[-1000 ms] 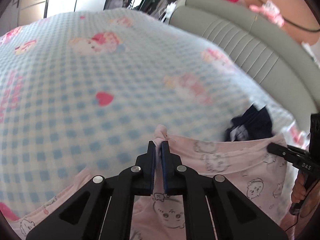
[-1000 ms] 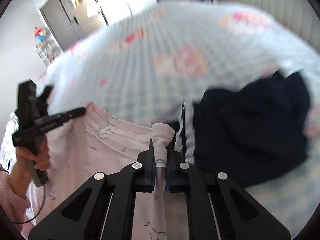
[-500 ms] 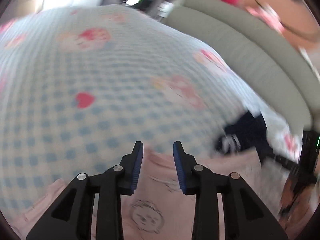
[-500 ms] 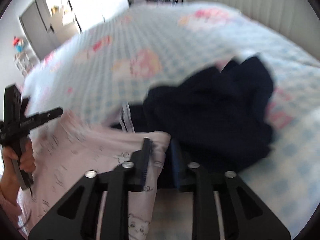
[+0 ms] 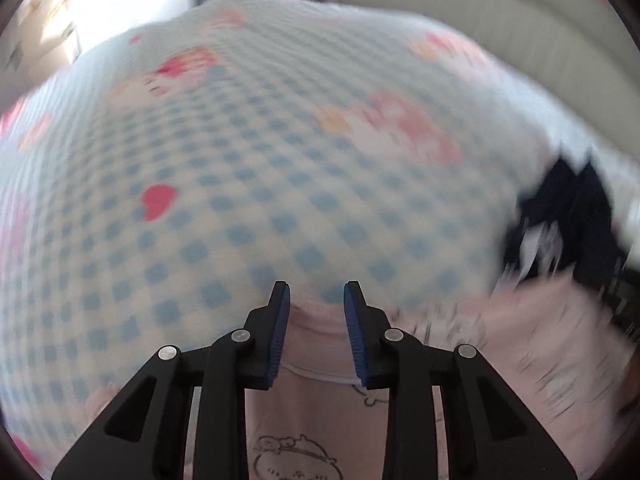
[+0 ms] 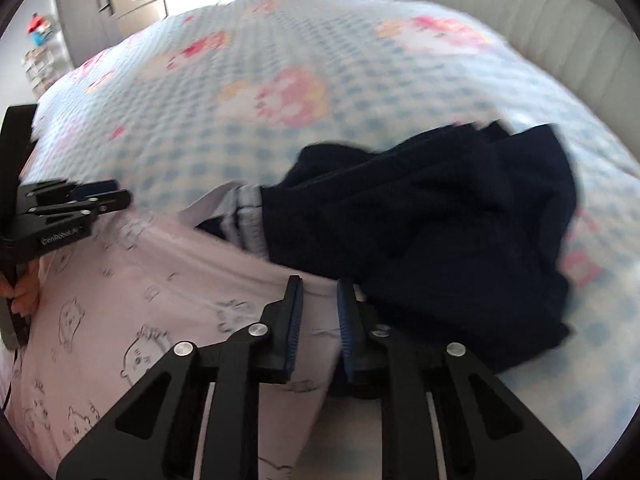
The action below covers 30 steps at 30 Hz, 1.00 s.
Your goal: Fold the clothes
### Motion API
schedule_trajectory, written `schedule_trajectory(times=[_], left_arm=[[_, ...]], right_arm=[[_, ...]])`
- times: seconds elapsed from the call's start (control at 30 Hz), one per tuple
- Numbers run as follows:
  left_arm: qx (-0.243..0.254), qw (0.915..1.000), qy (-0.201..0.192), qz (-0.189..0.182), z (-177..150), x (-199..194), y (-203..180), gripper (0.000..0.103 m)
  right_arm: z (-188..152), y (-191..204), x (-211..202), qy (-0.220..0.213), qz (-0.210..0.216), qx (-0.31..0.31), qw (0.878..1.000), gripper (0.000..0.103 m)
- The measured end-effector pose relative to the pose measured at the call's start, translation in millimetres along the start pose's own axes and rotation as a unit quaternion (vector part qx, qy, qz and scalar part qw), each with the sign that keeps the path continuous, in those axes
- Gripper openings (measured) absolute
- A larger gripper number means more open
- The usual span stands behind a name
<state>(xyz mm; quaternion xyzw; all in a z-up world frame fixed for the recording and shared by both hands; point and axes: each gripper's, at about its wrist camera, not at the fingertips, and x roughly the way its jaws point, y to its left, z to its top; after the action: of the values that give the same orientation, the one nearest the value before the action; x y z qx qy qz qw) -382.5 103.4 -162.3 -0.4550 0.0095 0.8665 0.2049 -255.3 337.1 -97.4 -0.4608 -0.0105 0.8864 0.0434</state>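
Pink cotton, printed with little line-drawn cartoon bears, makes up the pink garment (image 6: 132,300) that lies spread on the near part of the bed, its far edge running between the two tongs. Just beside it on the right, touching its edge, sits a crumpled navy garment (image 6: 432,216) with white stripes at its band. Under both is a blue-and-white checked bedspread (image 5: 248,184) scattered with pink cartoon figures and red hearts. A padded grey-green headboard (image 6: 532,28) curves along the far right, and a grey door (image 6: 80,12) stands at the far left of the room. Both tongs have just been closing a little. The left tongs (image 5: 314,300) stand apart over the pink hem, pinching nothing. The right tongs (image 6: 319,292) are narrowly spread over the pink cloth's right edge, pads clear of it.
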Motion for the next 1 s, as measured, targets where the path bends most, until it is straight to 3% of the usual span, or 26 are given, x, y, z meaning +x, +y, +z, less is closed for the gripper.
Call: schedule_trajectory(times=[0.07, 0.1, 0.17, 0.27, 0.37, 0.5, 0.6, 0.7, 0.77, 0.83, 0.93, 1.0], left_arm=[[-0.034, 0.9976, -0.009, -0.059, -2.3, -29.4, 8.8, 0.030], [-0.035, 0.9963, -0.015, -0.077, -8.7, -46.3, 10.7, 0.031], [-0.021, 0.9964, -0.024, -0.078, -30.5, -78.3, 4.6, 0.038], [-0.027, 0.9971, -0.023, -0.067, -69.3, -119.8, 2.8, 0.039], [-0.060, 0.9968, -0.008, -0.051, -120.7, -150.6, 5.2, 0.038], [-0.099, 0.9944, 0.006, -0.035, -187.7, -174.9, 2.7, 0.038], [-0.142, 0.9894, 0.008, -0.027, -228.9, -183.3, 6.7, 0.038], [-0.165, 0.9854, 0.031, 0.028, -261.0, -185.1, 18.7, 0.037], [-0.171, 0.9836, 0.023, 0.053, -273.9, -200.2, 28.8, 0.033], [-0.199, 0.9776, -0.002, 0.068, -282.5, -223.6, 42.1, 0.033], [-0.230, 0.9728, -0.016, 0.020, -286.5, -223.2, 34.3, 0.033], [-0.215, 0.9765, -0.008, 0.010, -288.4, -215.3, 18.0, 0.033]], right_arm=[[2.4, -11.2, -14.0, -0.008, 0.004, 0.014, 1.000, 0.020], [0.2, -15.6, -23.5, -0.005, 0.032, 0.027, 0.999, 0.022], [-7.1, -23.0, -44.5, 0.007, 0.107, 0.057, 0.993, 0.029], [-28.4, -6.8, -76.9, 0.024, 0.180, 0.048, 0.982, 0.034], [-60.8, 22.8, -105.4, 0.035, 0.207, 0.015, 0.978, 0.034], [-106.2, 57.3, -119.1, 0.059, 0.248, 0.014, 0.967, 0.034], [-132.0, 84.6, -116.7, 0.066, 0.241, 0.001, 0.968, 0.034], [-158.2, 116.0, -115.2, 0.054, 0.159, -0.083, 0.982, 0.034], [-168.7, 119.1, -110.0, 0.063, 0.133, -0.100, 0.984, 0.034], [-167.9, 102.4, -120.8, 0.056, 0.152, -0.060, 0.985, 0.034], [-166.4, 88.9, -132.1, 0.043, 0.180, 0.021, 0.982, 0.037], [-170.7, 105.9, -123.4, 0.064, 0.204, 0.017, 0.977, 0.037]])
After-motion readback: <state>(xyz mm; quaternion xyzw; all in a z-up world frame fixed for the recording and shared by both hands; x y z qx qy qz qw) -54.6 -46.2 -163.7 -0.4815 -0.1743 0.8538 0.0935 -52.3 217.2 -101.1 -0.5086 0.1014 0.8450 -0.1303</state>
